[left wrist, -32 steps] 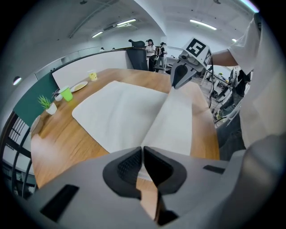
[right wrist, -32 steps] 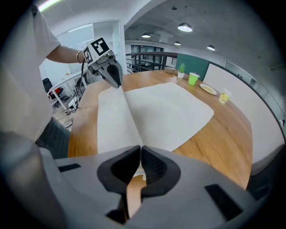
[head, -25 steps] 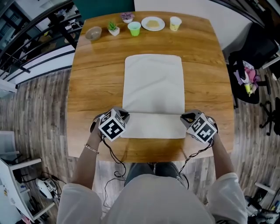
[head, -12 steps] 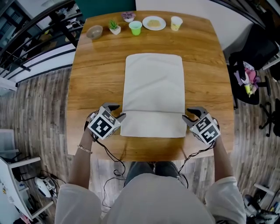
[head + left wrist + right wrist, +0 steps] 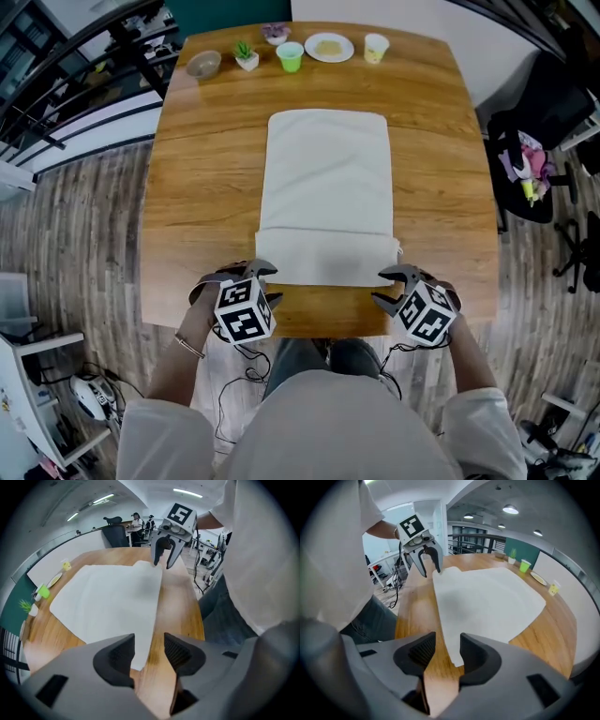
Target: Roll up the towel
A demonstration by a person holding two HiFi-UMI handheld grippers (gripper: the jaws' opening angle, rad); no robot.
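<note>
Wooden table (image 5: 202, 178): left gripper (image 5: 265, 283) and right gripper (image 5: 382, 287), jaws part-open and opening, empty; just ahead of each, one near corner of the flat white towel (image 5: 326, 187), judged light, limp, best pinched at those corners.

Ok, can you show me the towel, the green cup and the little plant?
towel (image 5: 326, 178): head view, middle of its flat white part.
green cup (image 5: 290, 58): head view, its open top.
little plant (image 5: 247, 56): head view, where the leaves meet the white pot.
</note>
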